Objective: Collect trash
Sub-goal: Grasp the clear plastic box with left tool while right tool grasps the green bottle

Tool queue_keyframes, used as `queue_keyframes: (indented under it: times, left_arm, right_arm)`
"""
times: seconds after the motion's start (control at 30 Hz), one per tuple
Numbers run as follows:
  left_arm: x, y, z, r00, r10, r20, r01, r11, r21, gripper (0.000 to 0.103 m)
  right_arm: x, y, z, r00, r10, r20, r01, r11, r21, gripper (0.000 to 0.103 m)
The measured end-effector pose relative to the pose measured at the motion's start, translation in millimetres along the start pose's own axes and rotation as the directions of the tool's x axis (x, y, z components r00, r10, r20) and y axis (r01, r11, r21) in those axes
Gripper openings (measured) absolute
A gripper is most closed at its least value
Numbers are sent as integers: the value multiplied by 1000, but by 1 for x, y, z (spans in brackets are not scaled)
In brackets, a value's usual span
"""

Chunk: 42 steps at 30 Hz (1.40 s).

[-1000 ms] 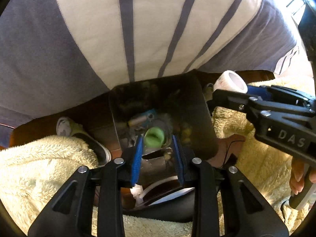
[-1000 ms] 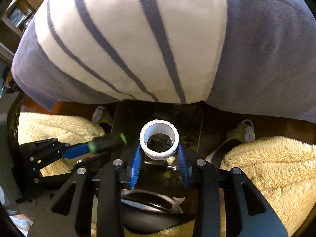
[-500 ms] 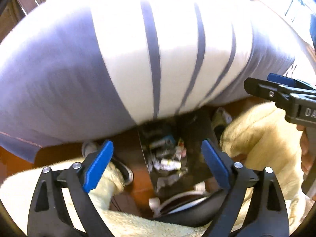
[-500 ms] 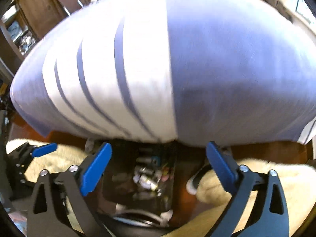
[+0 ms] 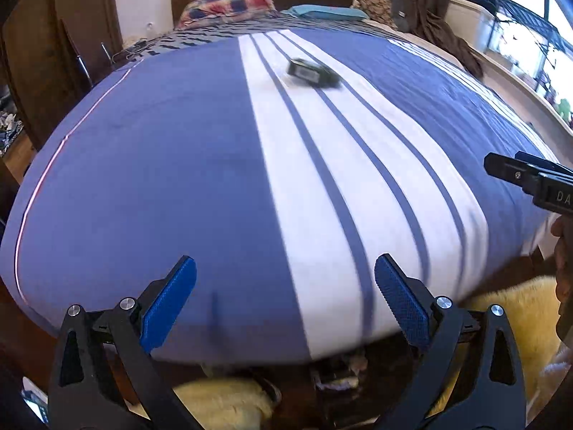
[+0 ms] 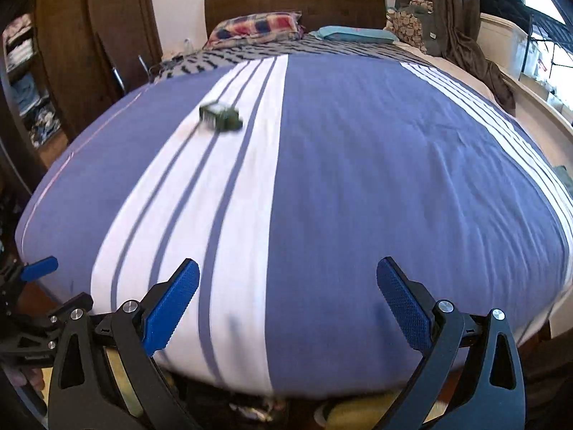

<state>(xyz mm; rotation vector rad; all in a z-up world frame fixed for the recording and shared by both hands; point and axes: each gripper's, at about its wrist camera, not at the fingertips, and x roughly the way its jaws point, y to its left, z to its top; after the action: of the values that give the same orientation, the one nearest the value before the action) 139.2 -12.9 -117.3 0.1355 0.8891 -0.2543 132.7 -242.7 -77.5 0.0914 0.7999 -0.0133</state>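
Note:
A small dark box (image 5: 313, 73) lies far up the bed on the white stripes, blurred; the right wrist view shows the dark box (image 6: 220, 116) left of centre. My left gripper (image 5: 284, 301) hangs over the foot of the bed, its jaws opening wide with nothing between them. My right gripper (image 6: 286, 304) stands open and empty beside it, also above the foot of the bed. A sliver of the trash bin (image 5: 336, 376) with litter in it shows under the bed's edge, between the person's fluffy yellow legs.
The bed (image 6: 358, 161) wears a blue cover with white stripes. Pillows (image 6: 256, 27) and a wooden headboard stand at the far end. A wooden wardrobe (image 6: 71, 53) lines the left side, and a window ledge with clothes (image 6: 472, 53) runs along the right.
Both grippers let go of their items, a green piece and a white ring, over the bin, opened wide, and rose and tilted up from the bin to the bed top.

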Motion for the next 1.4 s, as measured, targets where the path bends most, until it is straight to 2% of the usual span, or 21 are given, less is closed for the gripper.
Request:
queue_keyframes:
  times: [0.1, 0.33, 0.53, 0.6, 0.73, 0.87, 0.93, 0.97, 1.17, 1.3, 1.4]
  left_arm:
    - [18, 10, 24, 999, 33, 1, -33, 999, -7, 95]
    - [62, 32, 77, 997, 71, -16, -71, 997, -12, 95]
    - [95, 50, 108, 997, 71, -22, -72, 996, -50, 95]
    - [103, 53, 116, 997, 76, -24, -77, 996, -51, 95]
    - [116, 58, 126, 997, 76, -27, -77, 996, -38, 95]
    - [128, 61, 135, 997, 70, -30, -71, 997, -34, 94]
    - [132, 62, 139, 997, 65, -29, -66, 997, -35, 94]
    - [135, 62, 141, 998, 63, -28, -64, 997, -34, 94]
    - [142, 46, 160, 1000, 25, 6, -25, 999, -19, 94]
    - [150, 30, 177, 999, -16, 32, 17, 1000, -12, 94]
    - [160, 14, 189, 998, -47, 42, 48, 999, -8, 91]
  right_arm:
    - [21, 2, 26, 1000, -10, -7, 10, 1000, -22, 99]
    - [68, 23, 78, 998, 64, 8, -63, 997, -37, 99]
    - [116, 45, 116, 993, 119, 2, -118, 992, -46, 99]
    - [133, 52, 128, 987, 162, -9, -162, 986, -43, 99]
    - [158, 66, 143, 983, 183, -18, -184, 979, -84, 97]
    - [184, 75, 149, 973, 215, -83, -223, 970, -94, 89]
    - [194, 78, 150, 967, 224, -120, -237, 966, -101, 68]
    - [195, 79, 150, 967, 224, -123, -237, 966, -105, 56]
    - [175, 63, 153, 978, 198, -65, -204, 973, -105, 54]
    - [159, 37, 160, 998, 61, 5, -60, 995, -77, 54]
    - [158, 22, 161, 999, 52, 10, -52, 997, -53, 53]
